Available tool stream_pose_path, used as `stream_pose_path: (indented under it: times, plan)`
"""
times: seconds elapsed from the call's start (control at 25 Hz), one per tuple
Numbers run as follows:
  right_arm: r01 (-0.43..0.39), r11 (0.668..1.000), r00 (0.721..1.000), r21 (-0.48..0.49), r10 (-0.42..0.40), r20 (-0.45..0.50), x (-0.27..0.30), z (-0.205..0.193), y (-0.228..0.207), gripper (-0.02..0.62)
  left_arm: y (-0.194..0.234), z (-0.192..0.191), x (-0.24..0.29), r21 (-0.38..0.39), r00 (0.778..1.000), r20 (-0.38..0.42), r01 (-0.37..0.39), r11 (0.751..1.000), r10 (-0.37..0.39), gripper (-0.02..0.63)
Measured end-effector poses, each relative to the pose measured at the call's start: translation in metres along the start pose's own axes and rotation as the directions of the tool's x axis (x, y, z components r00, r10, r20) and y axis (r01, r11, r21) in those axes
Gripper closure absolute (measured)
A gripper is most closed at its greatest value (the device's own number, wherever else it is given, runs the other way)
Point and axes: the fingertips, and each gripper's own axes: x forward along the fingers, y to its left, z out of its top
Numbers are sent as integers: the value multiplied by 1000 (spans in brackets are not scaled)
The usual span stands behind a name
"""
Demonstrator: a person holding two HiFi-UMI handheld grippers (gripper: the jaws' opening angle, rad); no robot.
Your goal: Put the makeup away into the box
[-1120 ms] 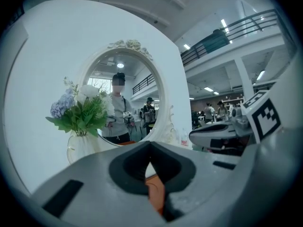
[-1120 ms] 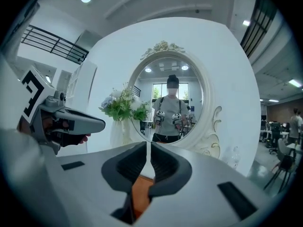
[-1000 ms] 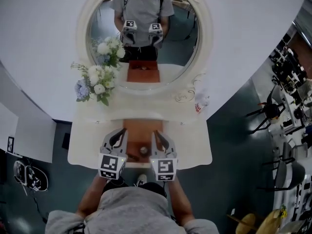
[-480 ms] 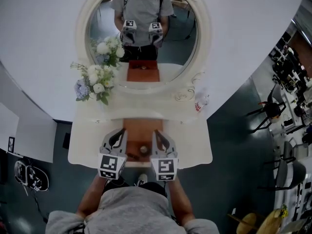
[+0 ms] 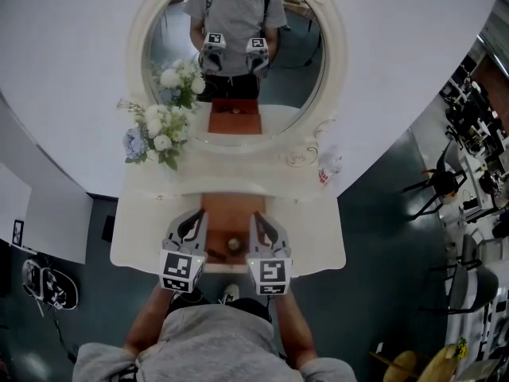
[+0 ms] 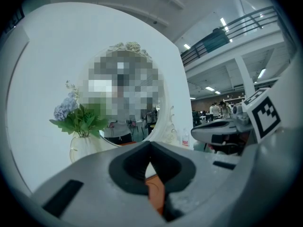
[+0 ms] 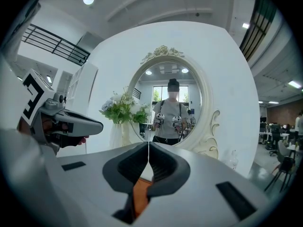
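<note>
An orange-brown box (image 5: pixel 231 212) lies in the middle of the white dressing table (image 5: pixel 314 237). A small round makeup item (image 5: pixel 233 245) sits at the box's near end, and a small dark item (image 5: pixel 215 254) lies beside it. My left gripper (image 5: pixel 194 215) hovers over the box's left edge and my right gripper (image 5: pixel 259 216) over its right edge. The round item lies between and below them. In the left gripper view the left gripper (image 6: pixel 150 148) is shut and empty. In the right gripper view the right gripper (image 7: pixel 149 145) is shut, also empty. Orange shows under both.
An oval mirror (image 5: pixel 238 54) stands at the back of the table and reflects the person and both grippers. A vase of flowers (image 5: pixel 155 138) is at the back left. A small bottle (image 5: pixel 328 165) is at the back right. Chairs (image 5: pixel 437 183) stand on the floor to the right.
</note>
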Motion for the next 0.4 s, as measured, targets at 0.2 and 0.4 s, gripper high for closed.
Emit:
stream_pose_path:
  times: [0.2, 0.4]
  plan:
    - [-2, 1000, 1000, 3, 2, 8, 0, 3, -3, 577, 0, 1, 1, -1, 1000, 5, -4, 1000, 4, 606]
    - [-3, 1000, 1000, -1, 3, 4, 1, 2, -4, 577, -1, 0, 1, 0, 1000, 3, -4, 1000, 4, 606]
